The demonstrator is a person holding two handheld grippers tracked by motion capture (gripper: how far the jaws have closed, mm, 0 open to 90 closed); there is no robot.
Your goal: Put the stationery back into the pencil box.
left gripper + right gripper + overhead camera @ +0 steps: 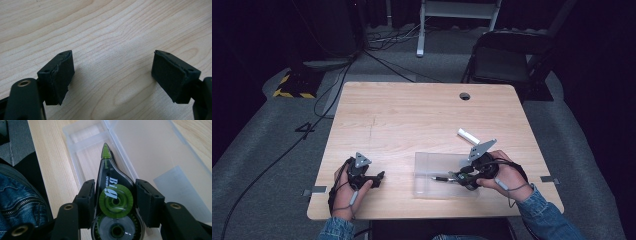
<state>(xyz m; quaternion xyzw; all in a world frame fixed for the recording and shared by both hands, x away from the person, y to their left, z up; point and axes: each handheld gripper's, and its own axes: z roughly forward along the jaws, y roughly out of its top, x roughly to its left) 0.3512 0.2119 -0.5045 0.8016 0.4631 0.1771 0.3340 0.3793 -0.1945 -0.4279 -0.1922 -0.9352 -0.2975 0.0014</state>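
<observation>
Right gripper (115, 202) clamps a black-and-green correction tape roller (113, 192), green tip pointing ahead, over the clear plastic case (155, 152) just beneath. Left gripper (112, 77) gapes wide above bare counter (105, 30).

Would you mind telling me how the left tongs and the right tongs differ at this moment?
The left tongs stand open with only bare wood between their pads; the right tongs are shut on a black and green correction tape dispenser. The left tongs sit over the light wooden table; the right tongs hang over an open clear plastic case. Both have black padded jaws and are each held by a hand.
</observation>
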